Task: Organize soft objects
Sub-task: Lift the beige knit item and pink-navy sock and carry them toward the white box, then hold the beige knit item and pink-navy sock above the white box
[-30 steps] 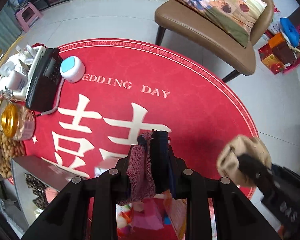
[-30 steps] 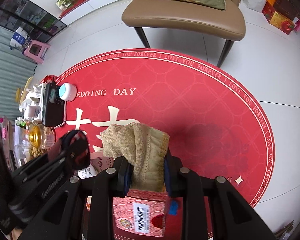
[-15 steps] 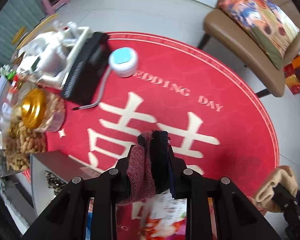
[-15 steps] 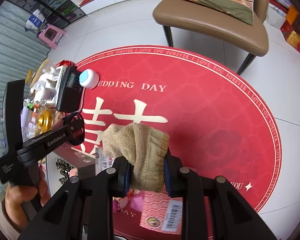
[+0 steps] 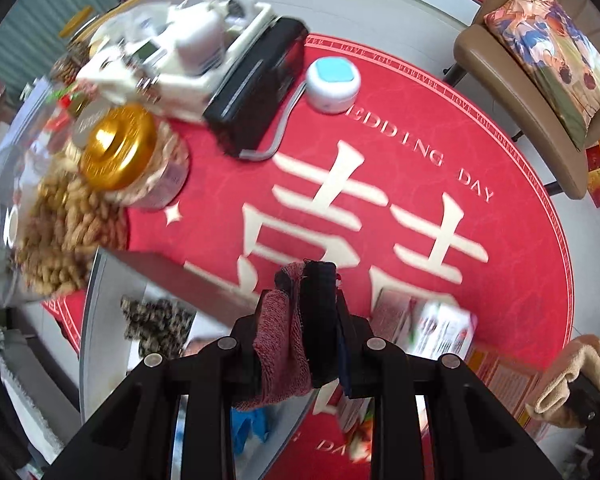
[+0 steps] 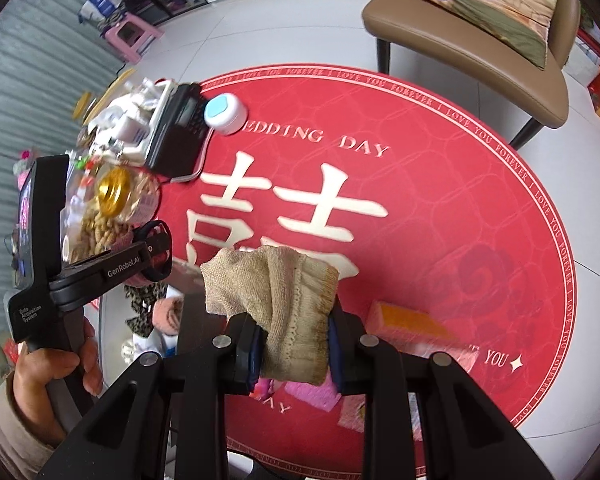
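Two tools, both loaded: my left tool clamps a maroon-and-black sock, my right tool grips a beige sock, above the red rug.

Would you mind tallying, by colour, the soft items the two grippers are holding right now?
Red-and-dark knit sock, in the left gripper: 1
Beige knit sock, in the right gripper: 1
Total: 2
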`<act>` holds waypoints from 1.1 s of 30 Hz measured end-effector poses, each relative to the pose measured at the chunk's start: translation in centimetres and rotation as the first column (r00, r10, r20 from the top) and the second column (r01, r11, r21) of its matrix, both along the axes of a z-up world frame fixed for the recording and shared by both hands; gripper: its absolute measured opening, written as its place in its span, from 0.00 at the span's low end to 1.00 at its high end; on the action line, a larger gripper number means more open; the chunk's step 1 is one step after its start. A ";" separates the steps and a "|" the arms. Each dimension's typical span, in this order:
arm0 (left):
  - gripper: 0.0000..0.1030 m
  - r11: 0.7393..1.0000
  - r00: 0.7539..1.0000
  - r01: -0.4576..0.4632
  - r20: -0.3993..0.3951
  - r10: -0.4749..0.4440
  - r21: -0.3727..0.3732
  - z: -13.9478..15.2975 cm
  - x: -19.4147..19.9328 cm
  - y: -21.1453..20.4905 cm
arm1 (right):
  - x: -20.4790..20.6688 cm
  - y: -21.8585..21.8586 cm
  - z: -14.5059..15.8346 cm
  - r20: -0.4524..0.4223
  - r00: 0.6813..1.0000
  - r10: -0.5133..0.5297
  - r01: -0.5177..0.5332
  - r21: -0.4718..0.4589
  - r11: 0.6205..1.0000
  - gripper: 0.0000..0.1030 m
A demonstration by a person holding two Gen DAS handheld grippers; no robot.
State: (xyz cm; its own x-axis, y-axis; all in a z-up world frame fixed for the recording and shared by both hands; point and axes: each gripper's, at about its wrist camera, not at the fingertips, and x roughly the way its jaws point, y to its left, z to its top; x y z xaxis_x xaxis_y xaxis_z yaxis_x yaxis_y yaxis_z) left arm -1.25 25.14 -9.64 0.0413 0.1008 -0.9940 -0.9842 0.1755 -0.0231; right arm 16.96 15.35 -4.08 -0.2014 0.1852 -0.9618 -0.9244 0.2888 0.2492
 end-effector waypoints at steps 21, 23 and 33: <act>0.27 0.999 0.995 -0.022 0.099 0.025 -0.031 1.7 -8.5 -11.3 | -10.5 -9.0 0.0 0.014 0.988 0.151 -0.149 -0.116 0.982 0.28; 0.27 0.999 0.995 -0.036 0.095 0.039 -0.026 1.9 -9.7 -12.2 | -11.9 -9.2 0.1 0.008 0.984 0.180 -0.178 -0.119 0.977 0.28; 0.27 0.990 0.987 -0.139 0.080 0.140 -0.027 2.2 -15.4 -15.3 | -18.6 -8.0 1.3 -0.015 0.948 0.318 -0.318 -0.104 0.942 0.28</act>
